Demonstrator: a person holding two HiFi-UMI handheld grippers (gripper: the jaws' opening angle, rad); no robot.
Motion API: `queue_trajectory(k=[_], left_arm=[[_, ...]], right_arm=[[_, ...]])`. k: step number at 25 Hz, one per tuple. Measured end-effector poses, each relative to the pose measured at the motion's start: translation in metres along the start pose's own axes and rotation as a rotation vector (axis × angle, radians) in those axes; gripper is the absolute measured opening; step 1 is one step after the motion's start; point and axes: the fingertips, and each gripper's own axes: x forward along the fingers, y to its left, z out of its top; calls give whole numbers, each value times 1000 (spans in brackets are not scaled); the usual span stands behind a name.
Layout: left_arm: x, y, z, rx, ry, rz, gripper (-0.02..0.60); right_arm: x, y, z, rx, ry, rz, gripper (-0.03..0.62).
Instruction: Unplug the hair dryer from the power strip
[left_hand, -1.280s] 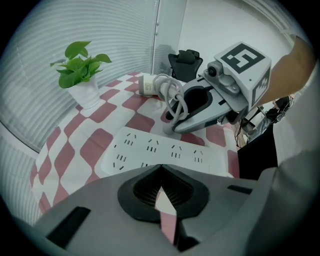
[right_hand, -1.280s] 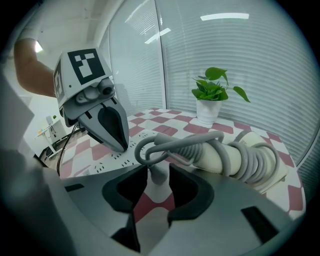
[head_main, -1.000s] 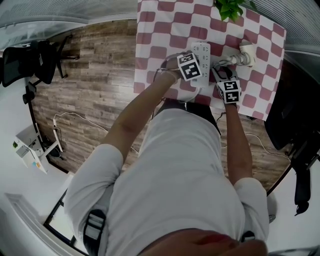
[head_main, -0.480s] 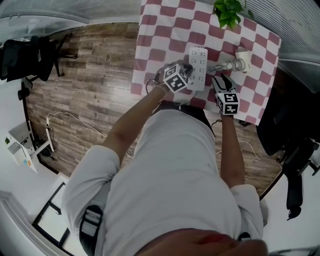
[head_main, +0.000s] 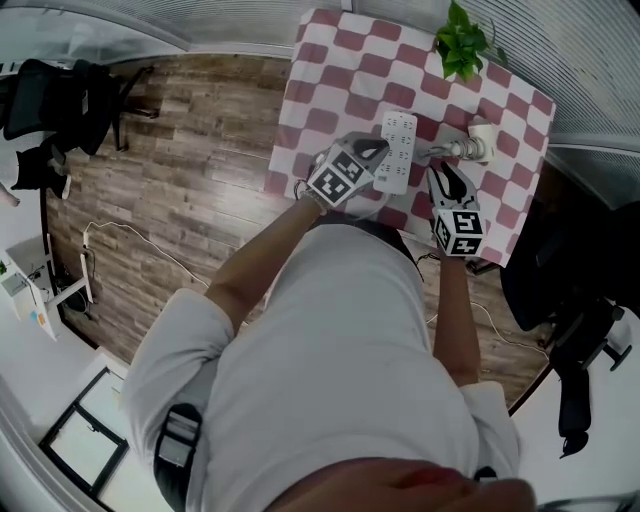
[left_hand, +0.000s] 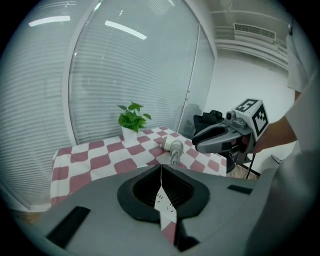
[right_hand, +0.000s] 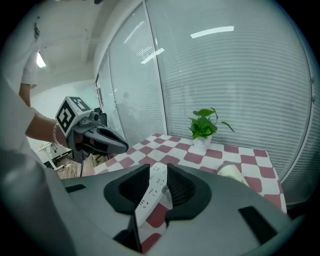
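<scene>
Head view shows a white power strip (head_main: 398, 150) laid on a desk (head_main: 330, 90) covered with a red-and-white checked cloth. The hair dryer (head_main: 472, 148) is laid just beside the strip on its right, and a potted plant (head_main: 462, 45) is set behind them. The left hand-held gripper (head_main: 376, 147) is seen closed, with nothing between its jaws. The right hand-held gripper (head_main: 443, 178) has just been closing, yet its jaws are seen apart and empty, the strip being visible through the gap.
</scene>
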Motion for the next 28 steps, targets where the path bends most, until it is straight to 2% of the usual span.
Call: queue_trajectory(k=[6, 9, 16, 19, 22, 28], left_arm=[[-42, -17, 57, -41, -238, -26, 31], [-67, -28, 85, -40, -327, -23, 31], [-122, -51, 126, -16, -455, 1, 31], [-144, -65, 149, 32, -522, -8, 31], [-161, -78, 165, 71, -564, -12, 31], [-192, -95, 187, 87, -648, -11, 31]], right_arm=[[-26, 24, 57, -14, -113, 37, 87], [-43, 36, 85, -34, -162, 49, 69], [-81, 70, 144, -89, -252, 74, 47], [-95, 81, 164, -108, -269, 71, 41], [-111, 93, 185, -132, -301, 68, 38], [-140, 113, 221, -151, -391, 90, 34]])
